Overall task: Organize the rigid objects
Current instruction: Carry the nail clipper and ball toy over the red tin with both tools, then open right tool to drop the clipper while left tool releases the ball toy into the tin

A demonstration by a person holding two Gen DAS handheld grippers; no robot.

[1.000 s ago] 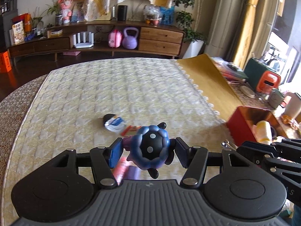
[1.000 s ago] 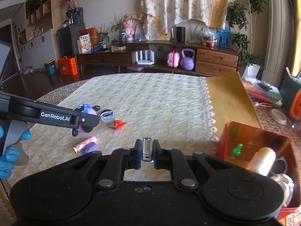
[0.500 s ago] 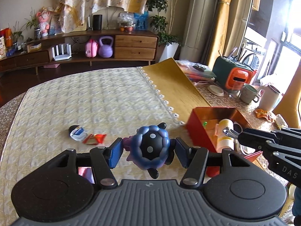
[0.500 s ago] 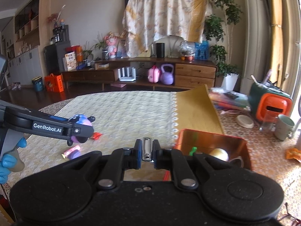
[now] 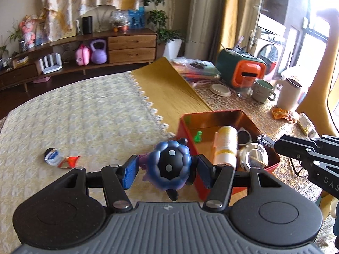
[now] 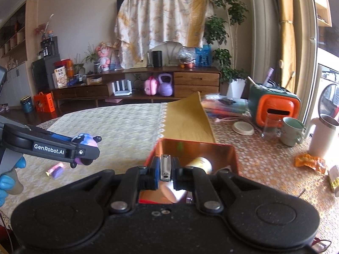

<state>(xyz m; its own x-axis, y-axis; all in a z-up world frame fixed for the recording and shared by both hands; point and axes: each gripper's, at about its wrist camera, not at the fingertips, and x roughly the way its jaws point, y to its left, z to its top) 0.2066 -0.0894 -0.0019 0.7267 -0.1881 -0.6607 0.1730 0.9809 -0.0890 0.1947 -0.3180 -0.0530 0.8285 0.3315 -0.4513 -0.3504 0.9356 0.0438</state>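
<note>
Over the near corner of the red tin box (image 5: 224, 114), the left gripper (image 5: 167, 169) has its blue-padded jaws about half open and clamped on a round toy figure (image 5: 168, 166) — glossy, lumpy blue-purple shell around a black dome with pale dots, small black nubs sticking out. On the left gripper's arm, seen from the right wrist, white lettering reads "GenRobot.AI"; on the right gripper's side, in the left view, only "DAS" can be made out. A blue-gloved hand (image 6: 8, 180) grips the left handle.

The right gripper (image 6: 165, 169) is nearly shut, pinching a metal nail clipper (image 6: 164, 166) — flat, shiny steel, its long axis running forward along the fingers, tip toward the box. It hangs above the box's near edge.

Inside the box, with its coppery reflective walls, lie a cream bottle (image 5: 225, 146) on its side, a round metal lid (image 5: 253, 156) and a tiny green piece (image 5: 198, 136). On the quilted cream cloth (image 5: 74, 114) sit a crinkled red wrapper (image 5: 71, 160), a small round packet (image 5: 52, 156) and a pink-purple tube (image 6: 55, 169).
</note>
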